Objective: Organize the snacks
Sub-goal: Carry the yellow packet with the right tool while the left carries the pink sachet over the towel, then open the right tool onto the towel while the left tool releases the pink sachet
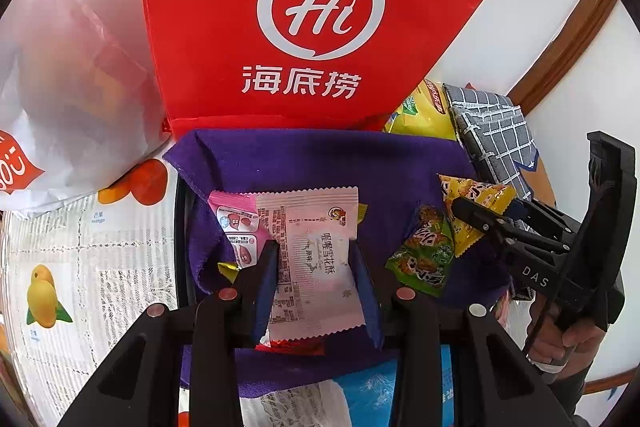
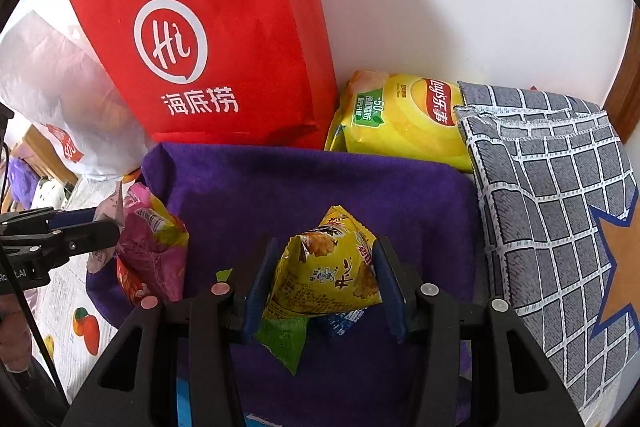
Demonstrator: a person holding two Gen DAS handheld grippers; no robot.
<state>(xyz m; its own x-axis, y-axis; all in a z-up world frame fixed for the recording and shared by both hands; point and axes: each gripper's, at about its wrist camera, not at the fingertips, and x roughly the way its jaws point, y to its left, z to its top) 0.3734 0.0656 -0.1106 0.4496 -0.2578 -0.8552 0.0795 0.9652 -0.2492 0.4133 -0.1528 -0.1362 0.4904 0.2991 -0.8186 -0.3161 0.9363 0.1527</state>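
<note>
Left to right over a purple cloth (image 1: 320,163) lining a container: at far left, a white plastic bag (image 1: 60,87) slumped on a fruit-printed table cover (image 1: 92,267); behind, upright against the wall, a red paper bag (image 1: 280,27).

Next, the left gripper (image 1: 316,271), angled steeply down, jaws drawn narrow and clamped on a pale pink snack packet (image 1: 316,259), lifted edge-on above the cloth, with a brighter pink wrapper (image 1: 236,223) tucked behind it. Seen from the right wrist view, more than one wrapper apparently bunched in that same grip.

At centre, a green snack packet (image 1: 424,255) lying loose on the cloth.

Further right, the right gripper (image 2: 324,275), likewise tilted steeply downward, jaws part closed and pinching a puffy yellow snack packet (image 2: 328,267) by its sides, just above the green packet and a blue wrapper (image 2: 344,319). Bearing it, a hand (image 1: 568,339) wrapped round the handle at the frame's edge.

At far right, a yellow crisp bag (image 2: 404,115) and a grey grid-patterned cloth (image 2: 552,207) against the wall.

Likely step: carrying both packets to their place. Best done with steady pressure, not crushing the air-filled yellow packet, and with both grippers kept apart to avoid snagging loose wrappers.
</note>
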